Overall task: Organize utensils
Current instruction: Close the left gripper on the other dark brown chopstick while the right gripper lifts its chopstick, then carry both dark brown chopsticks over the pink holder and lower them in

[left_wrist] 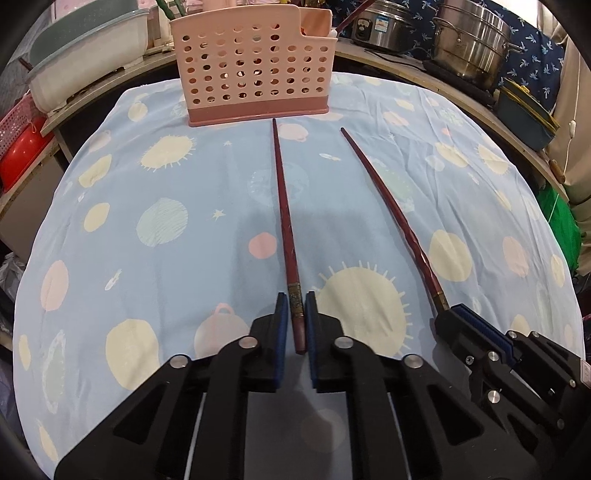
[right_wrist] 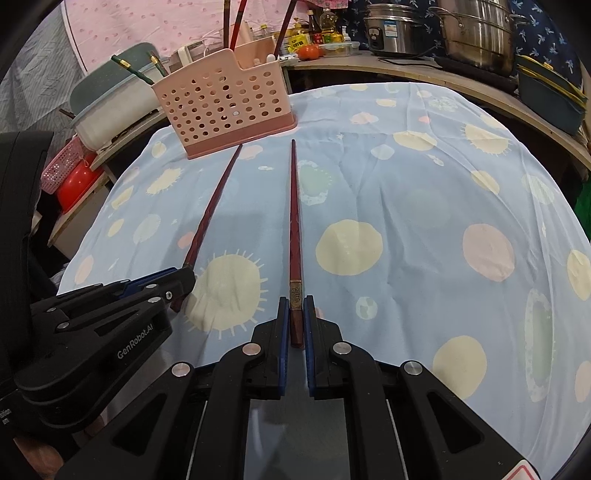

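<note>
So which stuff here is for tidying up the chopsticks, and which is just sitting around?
For the job:
- left chopstick, pinched in the left claw
- right chopstick, pinched in the right claw
- pink holder with holes

Just lying about:
- steel pots
- rice cooker
- red bowl
- oil bottles

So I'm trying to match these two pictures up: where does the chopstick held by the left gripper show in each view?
Left wrist view: the left gripper's chopstick runs up the centre, its butt between that gripper's fingers.
Right wrist view: the same chopstick lies left of centre, slanting up to the right from the left gripper.
Shared landmark: the pink perforated utensil holder, just beyond its tip in both.
</note>
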The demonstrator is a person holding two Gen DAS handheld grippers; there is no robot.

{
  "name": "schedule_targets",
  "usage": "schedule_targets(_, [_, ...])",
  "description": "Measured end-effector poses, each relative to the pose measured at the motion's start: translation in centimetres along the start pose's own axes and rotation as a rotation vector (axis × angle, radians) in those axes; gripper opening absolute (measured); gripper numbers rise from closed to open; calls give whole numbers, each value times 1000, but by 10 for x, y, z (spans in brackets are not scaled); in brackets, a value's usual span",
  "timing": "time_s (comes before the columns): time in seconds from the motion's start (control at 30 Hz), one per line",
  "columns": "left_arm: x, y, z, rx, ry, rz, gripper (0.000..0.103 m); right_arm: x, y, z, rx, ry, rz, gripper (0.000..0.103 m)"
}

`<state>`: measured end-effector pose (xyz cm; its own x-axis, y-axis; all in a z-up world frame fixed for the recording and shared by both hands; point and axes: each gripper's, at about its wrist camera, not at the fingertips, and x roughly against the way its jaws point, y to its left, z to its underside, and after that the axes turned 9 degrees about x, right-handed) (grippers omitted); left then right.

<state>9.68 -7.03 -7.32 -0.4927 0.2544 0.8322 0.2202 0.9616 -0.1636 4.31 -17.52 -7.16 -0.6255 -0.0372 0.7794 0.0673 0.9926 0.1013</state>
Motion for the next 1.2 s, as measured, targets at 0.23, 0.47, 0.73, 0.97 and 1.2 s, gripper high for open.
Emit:
schedule_targets(0.23, [10, 11, 7, 22, -2, 3, 7, 6, 8, -1, 20, -13, -7, 7])
schedule_targets(0.47, [32, 25, 8, 52, -31, 8, 7, 19, 16, -4, 41, -41, -14, 7])
schedule_targets(0.73, [62, 36, 0, 84, -89, 23, 7, 42, 22, -13, 54, -95, -27, 7])
schedule_targets(0.97, [89, 41, -13, 109, -145, 43, 7, 68, 23, -29, 46, -160, -45, 7])
schedule_targets(1.2, [116, 44, -32, 126, -196, 58, 7, 91, 22, -50, 26, -208, -65, 7])
